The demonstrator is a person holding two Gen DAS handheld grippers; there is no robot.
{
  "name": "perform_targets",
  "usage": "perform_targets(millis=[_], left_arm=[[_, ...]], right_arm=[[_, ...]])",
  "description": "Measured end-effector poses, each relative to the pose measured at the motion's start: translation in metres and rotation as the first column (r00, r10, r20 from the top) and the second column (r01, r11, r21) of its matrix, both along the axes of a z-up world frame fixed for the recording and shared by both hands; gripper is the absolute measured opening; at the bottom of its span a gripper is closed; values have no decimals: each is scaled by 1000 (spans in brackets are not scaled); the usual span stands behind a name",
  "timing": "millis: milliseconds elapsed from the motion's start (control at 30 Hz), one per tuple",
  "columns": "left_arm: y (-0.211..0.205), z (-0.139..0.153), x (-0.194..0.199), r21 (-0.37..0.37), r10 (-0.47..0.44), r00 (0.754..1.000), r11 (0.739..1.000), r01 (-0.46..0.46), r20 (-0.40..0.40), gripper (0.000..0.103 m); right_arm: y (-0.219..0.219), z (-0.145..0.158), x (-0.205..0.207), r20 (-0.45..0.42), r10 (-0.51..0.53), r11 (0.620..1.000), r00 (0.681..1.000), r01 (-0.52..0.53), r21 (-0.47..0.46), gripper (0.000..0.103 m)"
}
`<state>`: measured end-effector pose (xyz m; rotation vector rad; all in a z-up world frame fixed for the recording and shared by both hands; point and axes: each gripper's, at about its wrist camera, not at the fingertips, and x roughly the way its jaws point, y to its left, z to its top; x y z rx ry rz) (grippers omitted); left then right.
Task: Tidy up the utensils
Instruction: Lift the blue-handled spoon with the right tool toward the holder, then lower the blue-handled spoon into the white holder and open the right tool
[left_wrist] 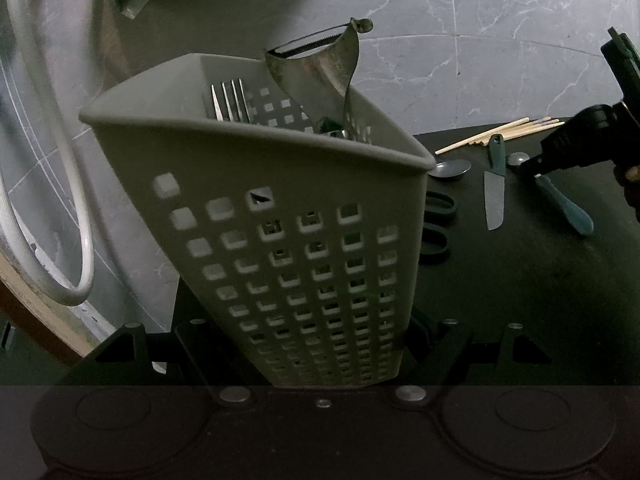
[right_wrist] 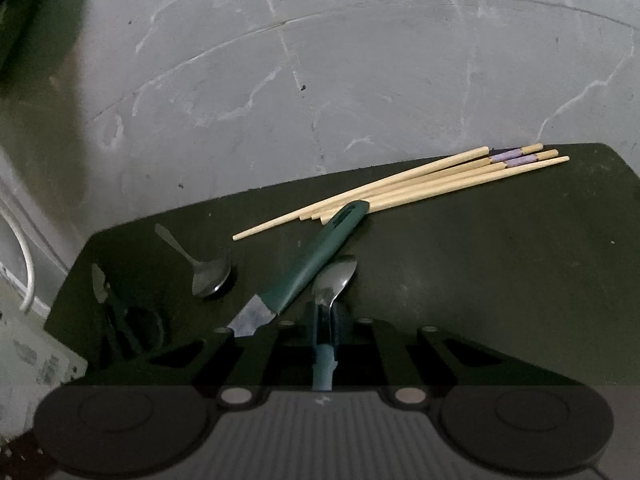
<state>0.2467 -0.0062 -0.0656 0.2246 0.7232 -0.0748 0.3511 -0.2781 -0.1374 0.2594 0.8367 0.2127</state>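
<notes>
Your left gripper (left_wrist: 316,356) clamps the basket (left_wrist: 280,216); your right gripper (right_wrist: 325,332) pinches a spoon (right_wrist: 334,280) on the dark mat (right_wrist: 480,272) over marbled grey floor (right_wrist: 320,60).

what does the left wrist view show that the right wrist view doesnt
Only the left wrist view: the grey holder gripped by the left gripper, with a fork and peeler inside, plus a white hose. Only the right wrist view: the right gripper shut on a blue-handled spoon. Both: the chopsticks, green-handled knife, plain spoon, scissors and dark table.
</notes>
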Motion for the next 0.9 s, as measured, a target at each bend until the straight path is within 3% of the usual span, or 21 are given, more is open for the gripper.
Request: perform_targets(millis=[133, 300, 400, 533, 700, 900], left_arm=[[-1, -1, 0, 3, 1, 1000, 1000, -1, -3, 81], [-3, -1, 1, 4, 3, 1000, 1000, -3, -5, 80], [-3, -2, 2, 0, 7, 1000, 1000, -7, -6, 80], [-2, -3, 3, -10, 11, 1000, 1000, -11, -3, 80], [0, -4, 4, -29, 20, 1000, 999, -20, 8, 79], [6, -3, 3, -61, 34, 999, 998, -32, 29, 78]], right_arm=[[-2, 0, 9, 4, 4, 1000, 1000, -4, 23, 11], [5, -2, 12, 53, 34, 999, 998, -34, -2, 0], [14, 0, 9, 68, 58, 998, 996, -55, -41, 0], [11, 7, -4, 95, 17, 1000, 995, -16, -13, 0], [3, 36, -28, 163, -23, 998, 986, 12, 69, 0], [14, 91, -56, 317, 38, 986, 948, -87, 142, 0]])
